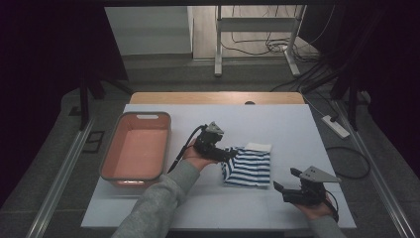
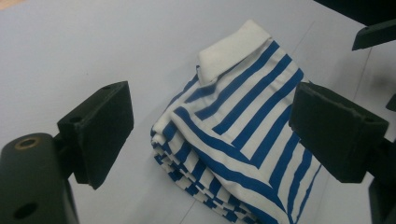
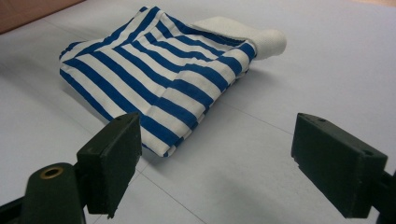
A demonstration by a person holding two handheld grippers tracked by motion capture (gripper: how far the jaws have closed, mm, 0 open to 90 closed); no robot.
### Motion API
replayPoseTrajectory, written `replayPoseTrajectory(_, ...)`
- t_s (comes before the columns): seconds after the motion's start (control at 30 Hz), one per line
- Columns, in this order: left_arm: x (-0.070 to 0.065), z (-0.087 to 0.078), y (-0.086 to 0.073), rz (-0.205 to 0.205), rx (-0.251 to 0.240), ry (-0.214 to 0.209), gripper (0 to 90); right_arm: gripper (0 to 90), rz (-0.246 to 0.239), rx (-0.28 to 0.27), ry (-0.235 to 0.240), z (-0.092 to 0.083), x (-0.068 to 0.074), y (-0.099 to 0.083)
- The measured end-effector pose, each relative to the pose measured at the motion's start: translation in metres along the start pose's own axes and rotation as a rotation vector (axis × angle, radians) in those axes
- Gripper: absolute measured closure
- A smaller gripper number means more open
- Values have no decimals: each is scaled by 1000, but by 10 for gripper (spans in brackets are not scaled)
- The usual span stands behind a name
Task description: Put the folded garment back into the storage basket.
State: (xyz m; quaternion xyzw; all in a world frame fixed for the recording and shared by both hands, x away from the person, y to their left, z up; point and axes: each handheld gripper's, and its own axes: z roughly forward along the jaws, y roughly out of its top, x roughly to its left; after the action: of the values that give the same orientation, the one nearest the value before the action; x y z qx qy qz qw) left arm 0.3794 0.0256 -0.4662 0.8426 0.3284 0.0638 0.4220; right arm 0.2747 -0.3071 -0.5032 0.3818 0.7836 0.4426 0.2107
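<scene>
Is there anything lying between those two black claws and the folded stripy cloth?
Nothing visible. The left gripper hangs right over the folded striped cloth, jaws open on either side of it. The right gripper, also open, sits apart with just bare white table cover between it and the cloth.

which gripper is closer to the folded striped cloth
The left gripper: its open jaws reach the folded blue-and-white striped cloth at its left edge, while the right gripper waits apart, near the table's front edge.
</scene>
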Motion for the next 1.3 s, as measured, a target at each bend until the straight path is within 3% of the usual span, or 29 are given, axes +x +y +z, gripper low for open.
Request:
replayPoseTrajectory(0.57,7,28,4,-19,46,7,144,169,6,0,-3,0,-1,-1)
replayPoseTrajectory(1.3,21,51,-8,-62,125,33,141,171,11,5,-1,0,-2,-2)
